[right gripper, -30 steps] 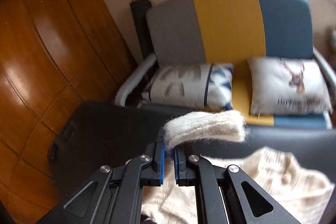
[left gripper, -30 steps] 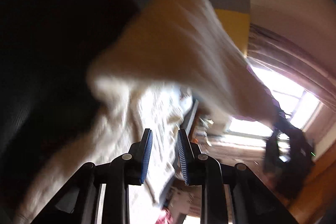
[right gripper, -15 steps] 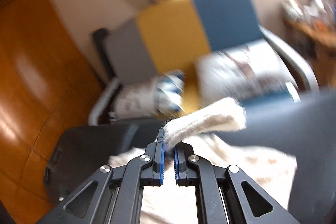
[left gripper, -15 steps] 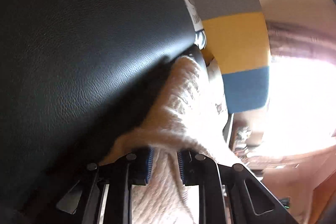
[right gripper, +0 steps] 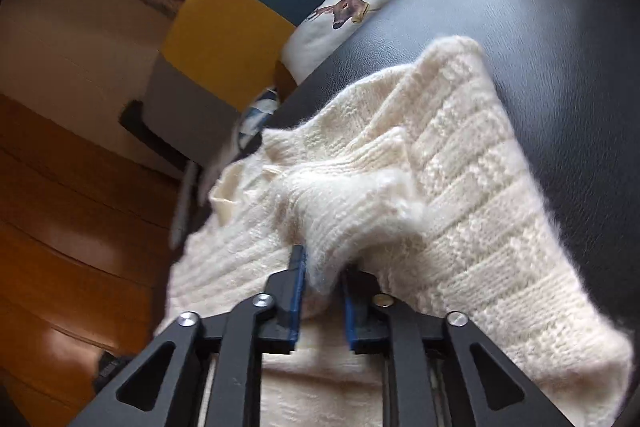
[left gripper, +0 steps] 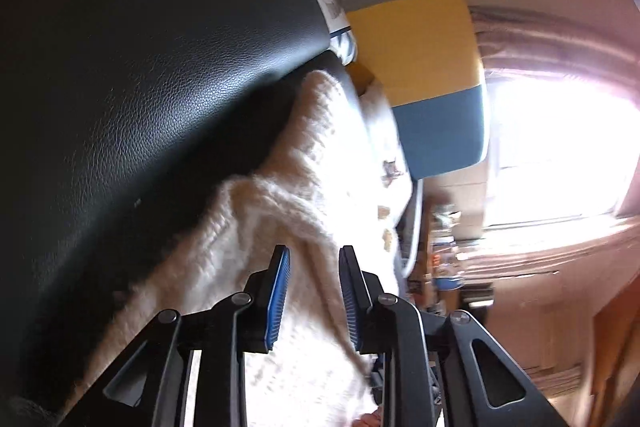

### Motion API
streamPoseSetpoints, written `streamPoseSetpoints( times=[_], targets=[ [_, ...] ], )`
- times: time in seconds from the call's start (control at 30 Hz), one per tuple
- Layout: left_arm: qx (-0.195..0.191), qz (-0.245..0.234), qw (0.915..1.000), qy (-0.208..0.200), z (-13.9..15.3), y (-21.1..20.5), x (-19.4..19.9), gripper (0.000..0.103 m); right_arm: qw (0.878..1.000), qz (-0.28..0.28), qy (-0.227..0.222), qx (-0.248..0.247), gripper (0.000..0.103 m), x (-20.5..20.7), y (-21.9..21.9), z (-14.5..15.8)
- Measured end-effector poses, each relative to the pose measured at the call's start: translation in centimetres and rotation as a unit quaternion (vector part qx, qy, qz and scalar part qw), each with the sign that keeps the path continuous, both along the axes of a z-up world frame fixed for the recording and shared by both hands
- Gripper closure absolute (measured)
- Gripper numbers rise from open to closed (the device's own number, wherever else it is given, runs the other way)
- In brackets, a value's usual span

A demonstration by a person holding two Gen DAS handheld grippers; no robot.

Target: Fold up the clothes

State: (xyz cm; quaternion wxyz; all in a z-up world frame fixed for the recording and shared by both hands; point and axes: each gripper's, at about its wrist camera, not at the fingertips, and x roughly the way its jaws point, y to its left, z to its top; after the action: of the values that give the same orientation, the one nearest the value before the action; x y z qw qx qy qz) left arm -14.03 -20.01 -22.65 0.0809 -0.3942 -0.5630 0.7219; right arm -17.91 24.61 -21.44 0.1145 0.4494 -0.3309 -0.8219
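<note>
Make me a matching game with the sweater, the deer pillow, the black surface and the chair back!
Things:
1. cream knit sweater
2. deer pillow
3. black leather surface
4. chair back

Descriptions:
A. striped blue, yellow and grey
B. lies under the sweater
C. has a fold of it between the right gripper's fingers
D. sits on the chair seat, beyond the black surface

Pairs: 1-C, 2-D, 3-B, 4-A

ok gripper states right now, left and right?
Left gripper: open, fingers apart over the cream sweater.
Right gripper: fingers around a sweater fold; grip cannot be told.
</note>
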Motion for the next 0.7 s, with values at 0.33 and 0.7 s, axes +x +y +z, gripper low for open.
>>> streamPoseSetpoints(
  times=[0.33,0.7],
  targets=[
    [-0.036,0.012,0.9986,-0.036,0.6,0.9,-0.6,0.081,0.997,-0.045,0.001,-0.07,0.091,-0.8,0.8,-0.3],
    [-0.123,-0.05,0.99,-0.048,0.7,1.2,0.6,0.094,0.996,0.001,0.046,0.074,0.095,1.1,0.7,1.3]
  ],
)
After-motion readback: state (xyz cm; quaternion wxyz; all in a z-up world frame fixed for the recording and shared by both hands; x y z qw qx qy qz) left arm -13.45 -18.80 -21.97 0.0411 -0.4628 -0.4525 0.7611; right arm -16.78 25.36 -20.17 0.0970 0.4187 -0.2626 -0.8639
